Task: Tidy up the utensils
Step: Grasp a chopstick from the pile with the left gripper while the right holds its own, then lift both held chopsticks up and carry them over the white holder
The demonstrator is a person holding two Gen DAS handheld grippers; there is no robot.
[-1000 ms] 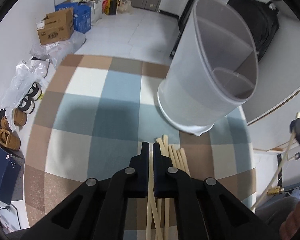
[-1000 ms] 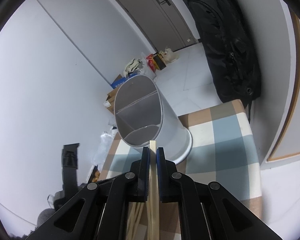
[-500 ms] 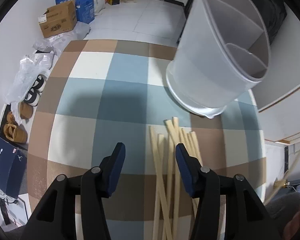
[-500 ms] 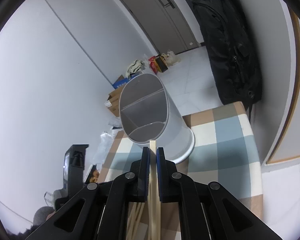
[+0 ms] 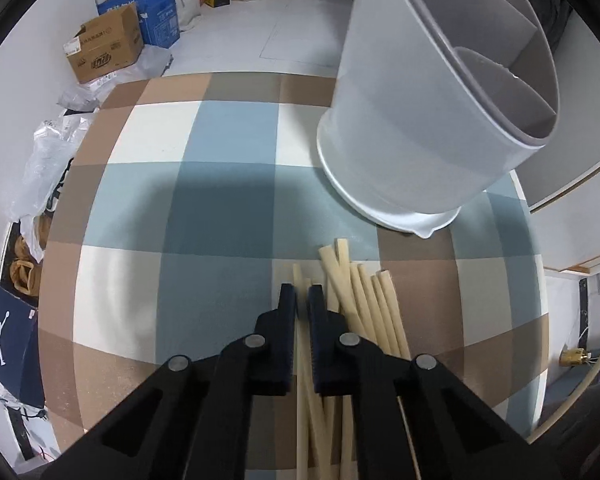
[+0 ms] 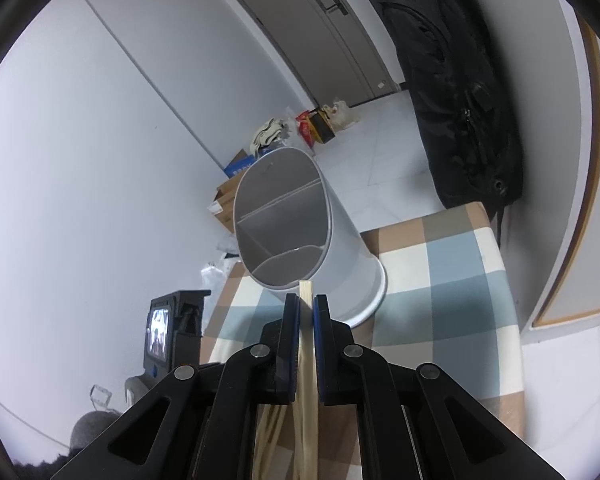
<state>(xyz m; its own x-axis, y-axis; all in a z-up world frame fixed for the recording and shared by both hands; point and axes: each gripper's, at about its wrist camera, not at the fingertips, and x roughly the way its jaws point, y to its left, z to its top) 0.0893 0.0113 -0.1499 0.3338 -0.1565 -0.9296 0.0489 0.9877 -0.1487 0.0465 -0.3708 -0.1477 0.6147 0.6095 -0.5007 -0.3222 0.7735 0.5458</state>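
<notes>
A pile of several pale wooden chopsticks lies on the checked tablecloth, just in front of a white divided utensil holder. My left gripper points steeply down at the left side of the pile and is shut on one chopstick, whose tip sticks out past the fingertips. My right gripper is held above the table, shut on a single chopstick that points toward the holder. The holder's compartments look empty.
Cardboard boxes and bags stand on the floor beyond the table's far edge. Shoes and plastic bags lie to the left. A black bag hangs on the right wall. A black device with a small screen shows at the left.
My left gripper opened, sank onto the pile and shut again around one chopstick. The right gripper and its chopstick kept still.
</notes>
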